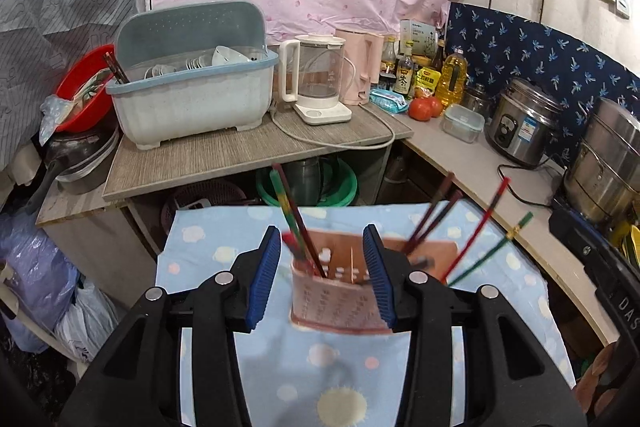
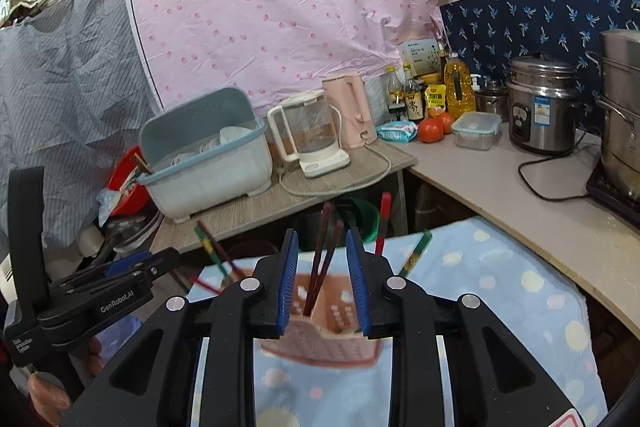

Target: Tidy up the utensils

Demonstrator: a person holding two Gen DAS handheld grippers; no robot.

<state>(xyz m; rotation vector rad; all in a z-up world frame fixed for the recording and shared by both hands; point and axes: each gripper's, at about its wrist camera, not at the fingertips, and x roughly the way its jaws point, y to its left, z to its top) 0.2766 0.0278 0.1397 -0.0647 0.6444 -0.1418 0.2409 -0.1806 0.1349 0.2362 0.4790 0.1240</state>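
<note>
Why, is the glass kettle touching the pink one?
Cannot tell. In both views the glass kettle overlaps the pink kettle behind it, with no plain gap or contact.

You can read "GenRobot.AI" in white on the black arm of the left gripper [image 2: 192,281] in the right wrist view. Its handle carries small white print, too blurred to read. The dark sauce bottle [image 1: 403,78] shows large Chinese characters you cannot make out.
</note>
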